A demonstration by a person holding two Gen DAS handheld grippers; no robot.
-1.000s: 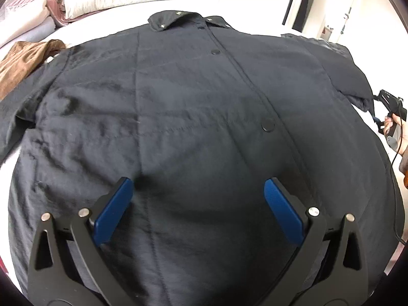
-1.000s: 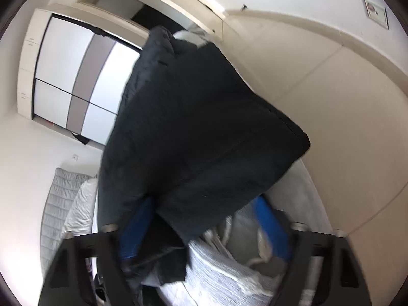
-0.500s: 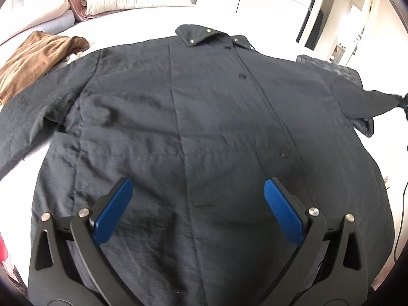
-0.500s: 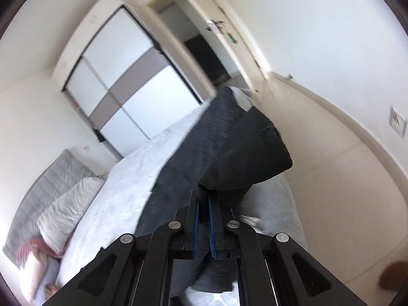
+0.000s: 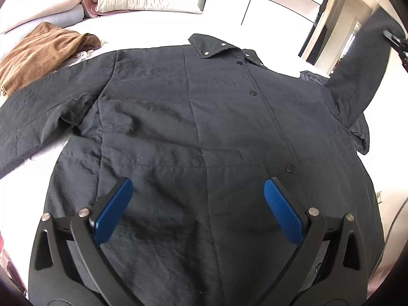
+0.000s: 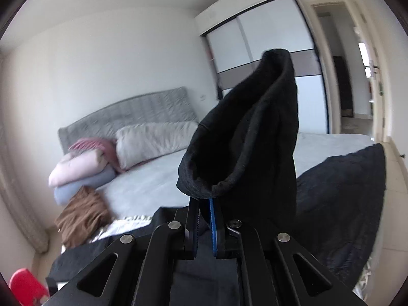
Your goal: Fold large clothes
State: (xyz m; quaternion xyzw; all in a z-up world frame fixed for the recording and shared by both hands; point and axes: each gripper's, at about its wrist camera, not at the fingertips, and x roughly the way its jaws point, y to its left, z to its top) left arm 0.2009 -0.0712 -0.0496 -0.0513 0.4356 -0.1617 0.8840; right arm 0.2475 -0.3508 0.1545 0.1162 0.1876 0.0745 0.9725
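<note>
Large black quilted snap-front jacket (image 5: 204,132), spread front-up on a white-sheeted bed (image 5: 158,30), collar toward the far side, hem nearest the left wrist camera; its row of dark snaps runs down the right of centre. One sleeve (image 5: 38,117) lies flat, extended to the left across the sheet. The opposite sleeve (image 5: 362,71) is raised off the bed at far right, its cuff (image 6: 237,137) pinched between the blue pads of the right gripper (image 6: 204,219), whose jaws are nearly together on the fabric; the cuff opening gapes upward above them in the right wrist view. Left gripper (image 5: 199,204), black frame with blue pads, jaws spread wide, holding nothing, positioned above the lower front of the jacket. Crumpled brown fabric garment (image 5: 43,51), on the bed at far left, just beside the flat sleeve. Stack of folded pink and pale bedding (image 6: 81,168) and a white pillow (image 6: 153,140), at the far end against a grey padded headboard (image 6: 127,114). White and grey sliding wardrobe (image 6: 270,51), beyond the bed at right.
</note>
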